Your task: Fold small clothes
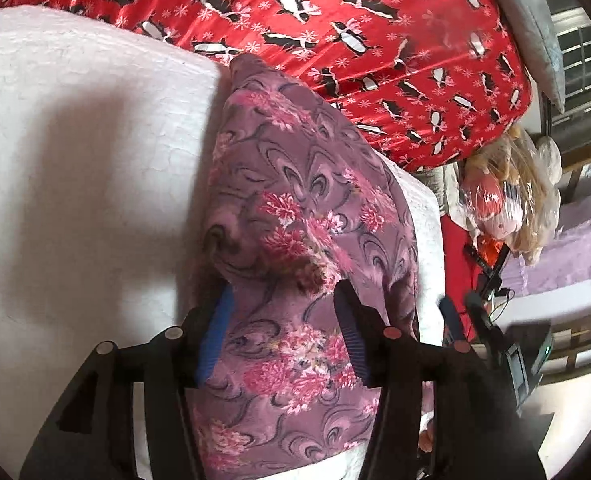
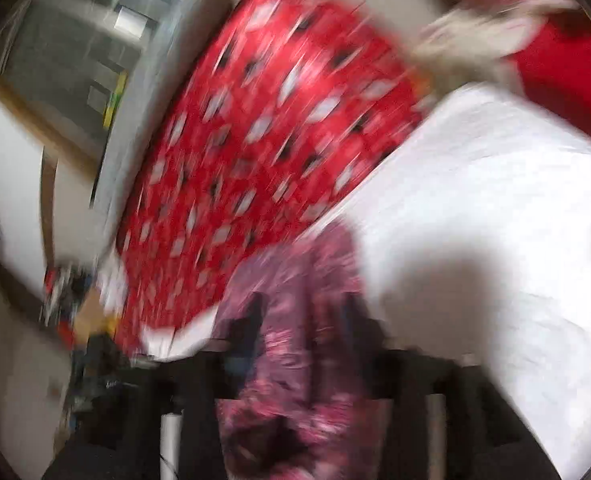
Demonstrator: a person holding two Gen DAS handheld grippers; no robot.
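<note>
Between the half-open left claw point(image 1: 283, 332) fingers, purple floral cloth point(image 1: 295, 208), unpinched; right claw's point(image 2: 303, 320) state unclear.

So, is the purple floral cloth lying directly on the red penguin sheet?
No, in the left wrist view the purple cloth lies on a white cover, and the red penguin sheet is behind it.

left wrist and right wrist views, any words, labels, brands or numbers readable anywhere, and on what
None can be read.
Red penguin-print blanket: pictures only, no lettering.
Purple floral garment: pattern only.
Plastic-wrapped plush toy: any label is too small to read.
Right wrist view: too blurred to read anything.
</note>
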